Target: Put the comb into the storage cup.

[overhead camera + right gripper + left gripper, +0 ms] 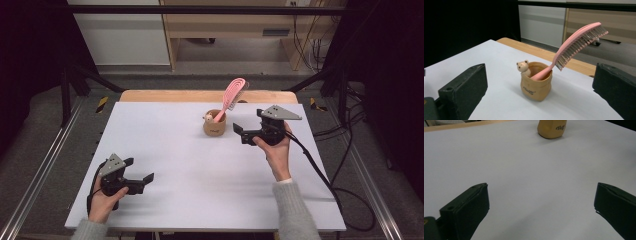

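The pink hairbrush (571, 47) is standing handle-down in the tan bear cup (214, 123) at the table's far middle, seemingly already placed, while the right gripper (239, 134) beside it and the left gripper (141, 170), well apart, are being held wide open and empty.

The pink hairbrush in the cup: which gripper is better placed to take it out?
Probably the right gripper: it is open beside the cup, facing the pink hairbrush that leans out of it. The left gripper, also open, is near the table's front edge.
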A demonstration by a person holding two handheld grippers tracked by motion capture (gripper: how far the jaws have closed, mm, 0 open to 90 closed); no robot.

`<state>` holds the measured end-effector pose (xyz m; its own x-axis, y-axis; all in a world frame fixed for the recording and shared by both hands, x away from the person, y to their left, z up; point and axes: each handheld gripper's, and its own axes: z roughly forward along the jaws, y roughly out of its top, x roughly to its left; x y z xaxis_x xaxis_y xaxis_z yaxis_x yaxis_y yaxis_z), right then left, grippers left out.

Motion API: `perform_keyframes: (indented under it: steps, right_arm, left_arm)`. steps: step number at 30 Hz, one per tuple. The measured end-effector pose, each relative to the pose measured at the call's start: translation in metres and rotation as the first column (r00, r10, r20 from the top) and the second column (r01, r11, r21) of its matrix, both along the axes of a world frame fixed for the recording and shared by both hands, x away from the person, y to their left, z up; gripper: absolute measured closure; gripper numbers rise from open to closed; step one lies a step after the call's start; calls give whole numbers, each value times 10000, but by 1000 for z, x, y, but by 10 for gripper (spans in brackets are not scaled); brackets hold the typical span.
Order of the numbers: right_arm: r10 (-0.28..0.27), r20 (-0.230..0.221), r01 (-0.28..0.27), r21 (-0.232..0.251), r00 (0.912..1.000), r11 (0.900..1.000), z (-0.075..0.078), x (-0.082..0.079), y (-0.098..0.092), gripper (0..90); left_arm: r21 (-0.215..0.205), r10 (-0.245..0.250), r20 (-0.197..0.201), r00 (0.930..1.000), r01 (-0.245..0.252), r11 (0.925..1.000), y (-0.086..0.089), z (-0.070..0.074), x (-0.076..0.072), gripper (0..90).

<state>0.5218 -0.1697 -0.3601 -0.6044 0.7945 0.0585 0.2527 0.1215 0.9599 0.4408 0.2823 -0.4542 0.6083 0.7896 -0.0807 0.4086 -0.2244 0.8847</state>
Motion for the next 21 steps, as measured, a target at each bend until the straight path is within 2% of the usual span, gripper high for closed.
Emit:
perform_keyframes:
  steps: [11, 21]
  right_arm:
    - [569, -52, -569, 71, 9984, 9984, -17, -23, -15, 3]
    - [842, -533, -838, 108, 9950, 9964, -48, -38, -28, 3]
  left_arm:
    - [30, -59, 0, 10000, 59, 10000, -1, -1, 0, 0]
    - [64, -100, 8, 9999, 100, 9999, -3, -1, 0, 0]
